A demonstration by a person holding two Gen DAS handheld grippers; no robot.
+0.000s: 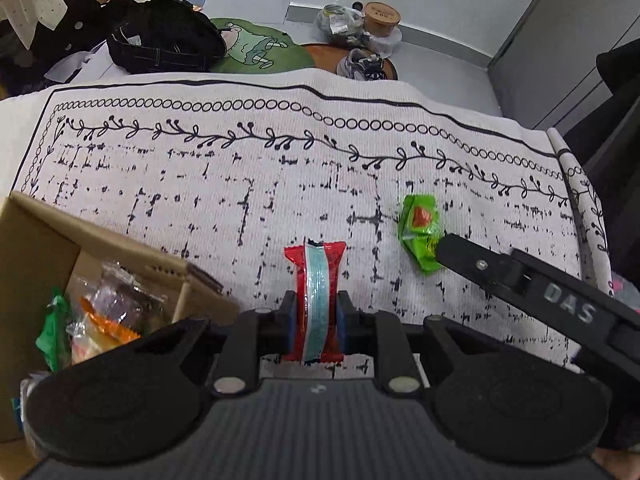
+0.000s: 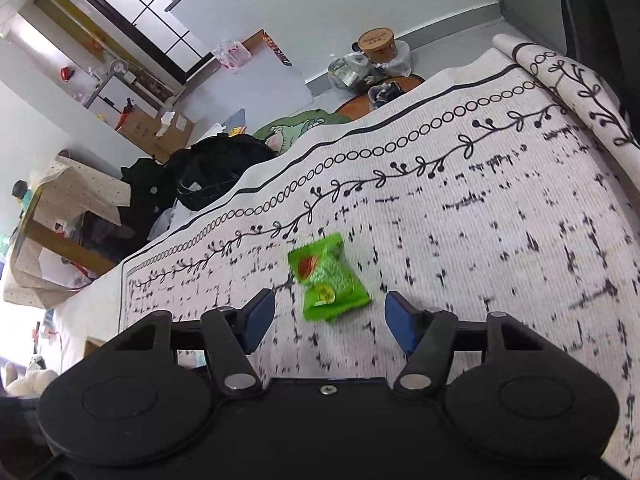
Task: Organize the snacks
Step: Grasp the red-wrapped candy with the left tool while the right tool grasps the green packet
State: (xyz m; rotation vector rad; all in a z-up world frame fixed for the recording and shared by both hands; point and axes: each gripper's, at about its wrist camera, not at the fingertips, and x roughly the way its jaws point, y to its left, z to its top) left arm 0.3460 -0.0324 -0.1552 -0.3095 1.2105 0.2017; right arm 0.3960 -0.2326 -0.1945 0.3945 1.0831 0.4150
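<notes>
My left gripper (image 1: 316, 309) is shut on a red snack packet (image 1: 316, 300) with a light blue stripe, held just above the patterned cloth. At the lower left stands a cardboard box (image 1: 36, 240) holding several wrapped snacks (image 1: 100, 320). A green snack packet (image 1: 420, 232) lies on the cloth to the right, and the right gripper's finger (image 1: 460, 254) reaches its near edge. In the right wrist view the same green snack packet (image 2: 326, 280) lies between the spread blue pads of my right gripper (image 2: 330, 316), which is open and apart from it.
A white cloth (image 1: 240, 184) with black leaf and circle borders covers the work surface; its right edge is rolled up (image 2: 560, 76). Beyond the far edge, on the floor, are a black bag (image 1: 164, 40), a green mat (image 1: 256, 46), shoes (image 1: 362, 66) and a round tub (image 1: 382, 16).
</notes>
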